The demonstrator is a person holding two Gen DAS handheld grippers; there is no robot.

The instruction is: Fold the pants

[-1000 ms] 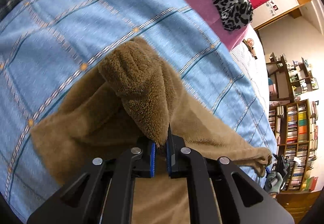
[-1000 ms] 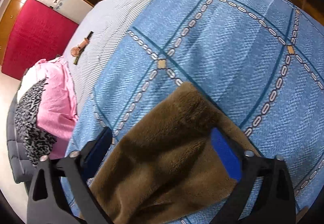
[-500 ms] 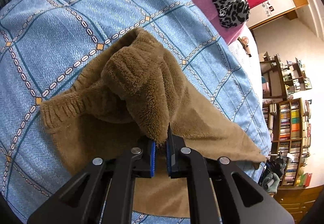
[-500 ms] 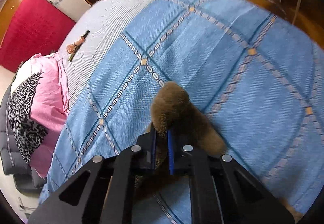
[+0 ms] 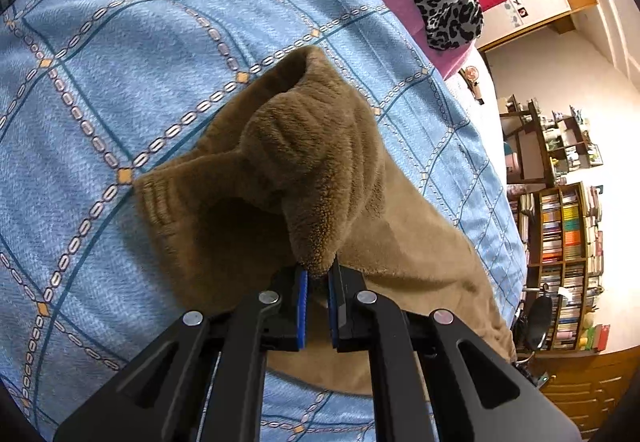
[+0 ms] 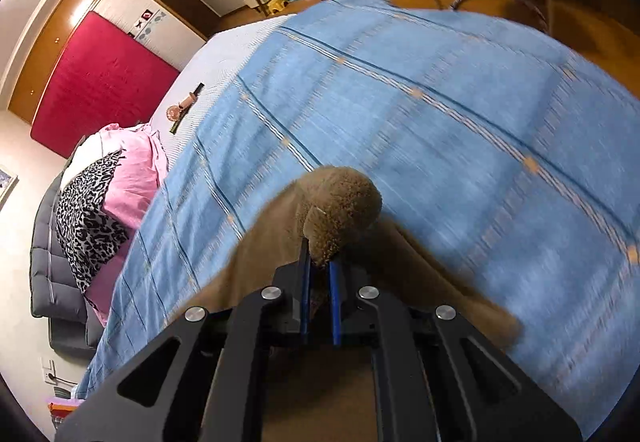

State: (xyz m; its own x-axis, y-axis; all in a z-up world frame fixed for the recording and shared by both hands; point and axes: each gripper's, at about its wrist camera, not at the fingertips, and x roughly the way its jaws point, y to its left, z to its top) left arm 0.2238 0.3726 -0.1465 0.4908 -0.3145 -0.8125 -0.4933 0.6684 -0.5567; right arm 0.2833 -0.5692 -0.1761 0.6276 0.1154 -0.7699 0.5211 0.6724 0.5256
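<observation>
a home bedroom: blue bedspread (image 6: 440, 114), pillows (image 6: 132, 178), bookshelves (image 5: 560, 242).

The left gripper (image 5: 317, 292) is matte black plastic: two angular arms with triangular cut-outs, four round silver screw heads across the linkage, and blue pads (image 5: 303, 302) lining the inner faces of its fingers. The right gripper (image 6: 320, 282) is built alike, black with silver screws and thin blue pads (image 6: 334, 302).
</observation>
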